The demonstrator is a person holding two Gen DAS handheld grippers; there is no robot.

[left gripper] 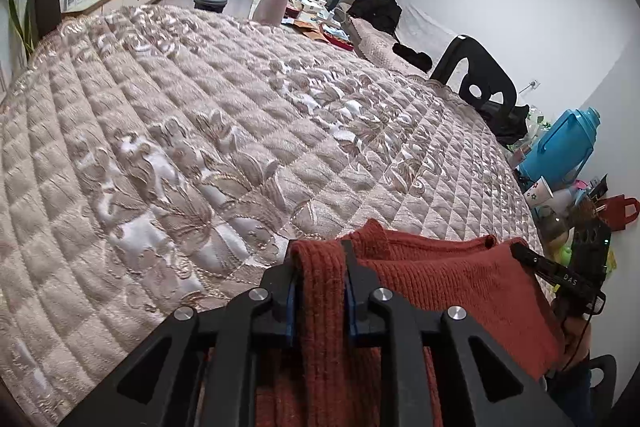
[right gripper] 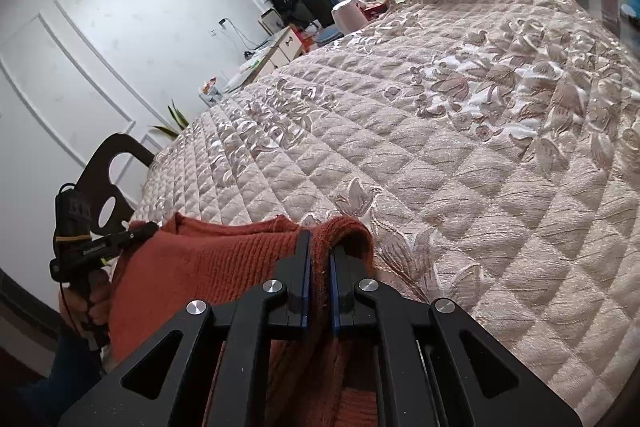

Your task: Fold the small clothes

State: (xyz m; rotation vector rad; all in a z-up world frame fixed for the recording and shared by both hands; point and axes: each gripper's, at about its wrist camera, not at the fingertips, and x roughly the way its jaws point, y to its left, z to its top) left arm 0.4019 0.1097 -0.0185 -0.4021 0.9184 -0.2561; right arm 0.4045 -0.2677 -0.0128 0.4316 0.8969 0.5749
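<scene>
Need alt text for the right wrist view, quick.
The right gripper is clamped on a bunched edge of a rust-red knitted garment, held over a quilted pink floral table cover. At left, the left gripper grips the garment's other end.

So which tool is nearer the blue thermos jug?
Right. The blue thermos jug stands past the table's right-hand edge, the side where the right tool clamps the red sweater. The left tool clamps its opposite corner.

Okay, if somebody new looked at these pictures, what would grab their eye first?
The rust-red knit garment, nearest the cameras, gripped at each end by the left gripper and right gripper, jaws shut on bunched fabric. Behind it spreads the shiny quilted floral cover; a bright blue jug stands beyond its edge.
</scene>
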